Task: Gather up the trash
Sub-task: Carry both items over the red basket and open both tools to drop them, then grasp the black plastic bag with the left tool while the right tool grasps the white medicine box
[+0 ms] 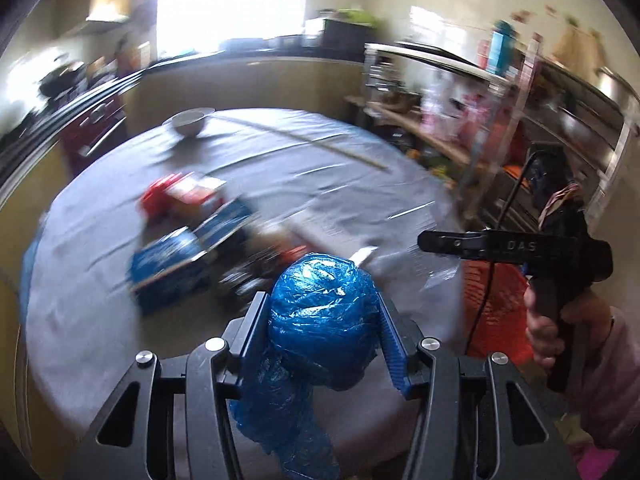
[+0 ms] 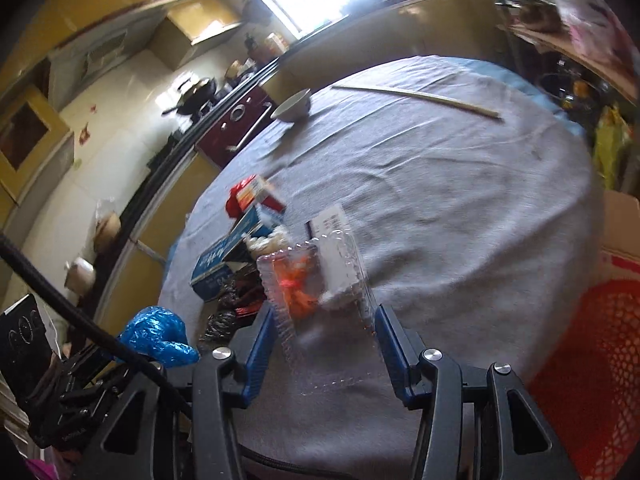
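In the left wrist view, the left claw [image 1: 324,320] pinches a crumpled blue plastic bag [image 1: 320,320] above the table [image 1: 360,160]. In the right wrist view, the right claw [image 2: 326,344] grips a clear plastic container [image 2: 320,280] over the table's gray cloth, beside a red mesh basket [image 2: 592,360].
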Demonstrator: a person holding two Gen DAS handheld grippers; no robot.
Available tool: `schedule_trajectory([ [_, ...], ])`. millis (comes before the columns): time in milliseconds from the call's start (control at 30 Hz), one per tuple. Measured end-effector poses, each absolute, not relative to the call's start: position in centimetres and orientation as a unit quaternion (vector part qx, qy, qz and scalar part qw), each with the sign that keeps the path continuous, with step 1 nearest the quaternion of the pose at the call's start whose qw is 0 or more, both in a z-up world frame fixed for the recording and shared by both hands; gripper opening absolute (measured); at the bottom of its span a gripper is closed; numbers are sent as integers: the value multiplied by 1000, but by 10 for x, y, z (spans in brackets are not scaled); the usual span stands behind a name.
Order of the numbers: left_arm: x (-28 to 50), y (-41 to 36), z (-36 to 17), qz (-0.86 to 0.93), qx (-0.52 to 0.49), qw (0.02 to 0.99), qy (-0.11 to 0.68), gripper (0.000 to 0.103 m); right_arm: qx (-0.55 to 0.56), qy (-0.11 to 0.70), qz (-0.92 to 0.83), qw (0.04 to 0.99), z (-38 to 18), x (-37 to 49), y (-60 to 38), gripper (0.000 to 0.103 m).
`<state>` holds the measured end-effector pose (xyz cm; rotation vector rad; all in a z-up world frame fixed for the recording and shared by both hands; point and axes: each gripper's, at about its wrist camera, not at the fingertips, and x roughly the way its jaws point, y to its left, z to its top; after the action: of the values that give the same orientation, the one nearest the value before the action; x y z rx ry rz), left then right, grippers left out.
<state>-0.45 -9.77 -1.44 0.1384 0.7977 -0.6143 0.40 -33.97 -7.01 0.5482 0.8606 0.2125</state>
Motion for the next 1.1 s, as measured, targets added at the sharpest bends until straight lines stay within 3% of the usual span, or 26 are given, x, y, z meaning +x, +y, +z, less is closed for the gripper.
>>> schedule_trajectory([
  [167,-2,-168,-8,-373,85,840,385,54,312,401,35,861,-79,-39,-405,53],
  [567,-12,-337,-67,-465,138,754,443,56,424,396,-81,811,-121,-129,-509,56],
  [667,-16,-356,-80,-468,153,738,462,66,438,398,-98,800,-131,-137,-519,58],
  [1100,-7,-272,-54,-398,160,798,423,70,421,387,-65,818,-126,-116,-504,60],
])
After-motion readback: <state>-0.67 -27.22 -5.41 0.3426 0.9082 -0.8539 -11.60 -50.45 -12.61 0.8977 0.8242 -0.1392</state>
